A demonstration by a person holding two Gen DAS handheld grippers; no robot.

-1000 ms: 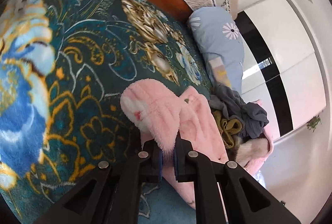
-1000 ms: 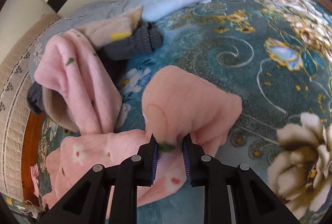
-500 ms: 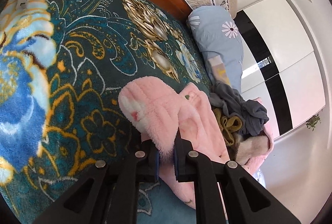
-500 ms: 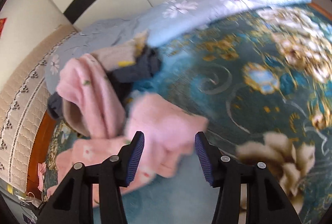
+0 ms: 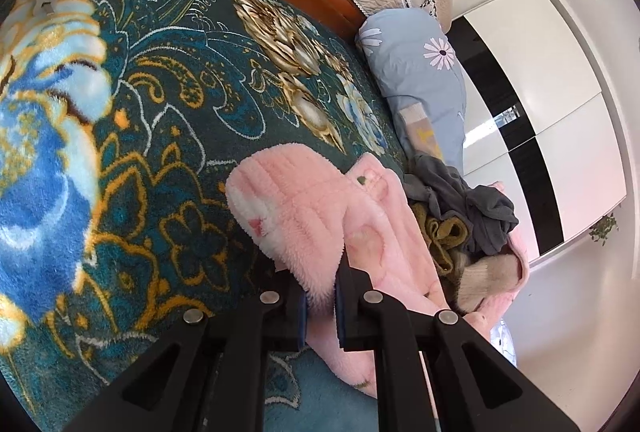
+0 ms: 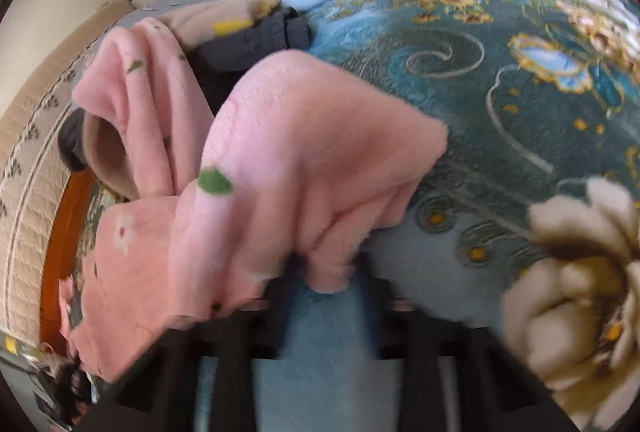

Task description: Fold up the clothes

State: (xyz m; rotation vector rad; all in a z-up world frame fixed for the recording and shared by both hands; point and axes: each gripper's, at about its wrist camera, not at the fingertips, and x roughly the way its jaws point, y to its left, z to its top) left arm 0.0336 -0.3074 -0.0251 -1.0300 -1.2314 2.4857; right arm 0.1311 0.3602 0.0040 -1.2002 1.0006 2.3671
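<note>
Left gripper point(image 5: 320, 306) pinches the pink fleece point(image 5: 296, 220) on the blanket point(image 5: 160, 136). Right gripper point(image 6: 326, 292), blurred, is closing with a fleece edge point(image 6: 328, 272) between its jaws. Beyond lie grey clothes point(image 5: 476, 208) and a pillow point(image 5: 420, 80).

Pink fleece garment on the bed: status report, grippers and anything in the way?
Left gripper shut on pink garment. Right gripper closing, garment edge between jaws, view blurred. Clothes pile crowds the far side on the blanket.
</note>
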